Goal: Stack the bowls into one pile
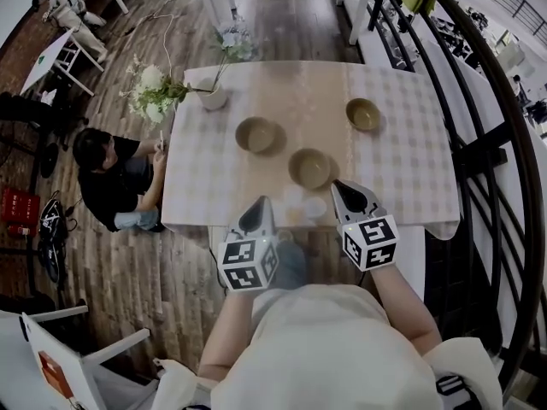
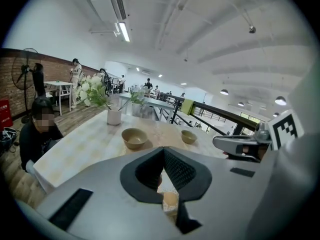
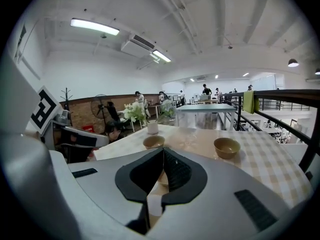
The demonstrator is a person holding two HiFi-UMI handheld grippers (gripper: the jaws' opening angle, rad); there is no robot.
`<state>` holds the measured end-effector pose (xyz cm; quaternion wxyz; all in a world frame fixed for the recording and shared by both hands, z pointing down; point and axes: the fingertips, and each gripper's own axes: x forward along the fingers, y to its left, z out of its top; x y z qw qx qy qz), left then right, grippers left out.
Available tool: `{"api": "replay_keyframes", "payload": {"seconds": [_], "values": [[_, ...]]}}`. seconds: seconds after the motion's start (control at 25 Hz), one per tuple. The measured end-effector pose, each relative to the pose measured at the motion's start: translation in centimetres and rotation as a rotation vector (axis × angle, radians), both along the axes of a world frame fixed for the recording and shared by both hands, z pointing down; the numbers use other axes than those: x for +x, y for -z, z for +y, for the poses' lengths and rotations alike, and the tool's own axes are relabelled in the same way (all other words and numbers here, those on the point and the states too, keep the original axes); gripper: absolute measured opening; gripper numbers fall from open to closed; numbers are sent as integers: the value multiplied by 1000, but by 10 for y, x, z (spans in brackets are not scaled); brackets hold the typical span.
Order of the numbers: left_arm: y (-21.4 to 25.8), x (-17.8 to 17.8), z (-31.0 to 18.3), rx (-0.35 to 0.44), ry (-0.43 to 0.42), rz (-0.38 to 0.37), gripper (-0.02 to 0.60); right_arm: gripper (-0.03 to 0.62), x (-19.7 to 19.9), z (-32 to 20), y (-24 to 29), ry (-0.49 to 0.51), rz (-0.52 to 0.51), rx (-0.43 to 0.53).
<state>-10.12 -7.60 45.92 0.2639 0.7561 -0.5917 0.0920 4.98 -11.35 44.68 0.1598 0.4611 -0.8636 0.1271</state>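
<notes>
So the big thing here is the table (image 1: pixel 402 178) with a pale checked cloth, and everything else sits on it or around it. A person in a dark top (image 1: pixel 111 178) is sitting on the floor off the table's left side. Both claws hang just past the table's near edge and point in over it. The left gripper (image 2: pixel 163 150) has its jaws pressed together at the tips with nothing between them, and the right gripper (image 3: pixel 163 150) is the same, closed up and empty. A white vase (image 1: pixel 212 96) with white flowers sits at the table's far left corner, and the blooms lean out past the left edge. Then the three tan bowls, all upright, all on the table, none stacked and none touching. The left bowl (image 1: pixel 256 134) is a bit left of the table's middle. The near bowl (image 1: pixel 309 168) is closest to the near edge, right in front of the claws. The far-right bowl (image 1: pixel 363 114) is the smallest looking and sits toward the table's far right part.
</notes>
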Motion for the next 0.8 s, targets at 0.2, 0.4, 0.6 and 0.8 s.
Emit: {"api": "replay_keyframes", "payload": {"seconds": [0.2, 0.4, 0.6, 0.8], "values": [[-11, -6, -22, -20, -24, -2, 3, 0, -2, -24, -22, -24, 44, -30], [-23, -11, -40, -40, -50, -4, 2, 2, -4, -44, -42, -39, 84, -58], [-33, -12, -55, -56, -84, -9, 3, 2, -2, -58, -70, -55, 134, -99], [-44, -15, -69, -79, -106, -17, 2, 10, 2, -72, -92, -69, 179, -151]]}}
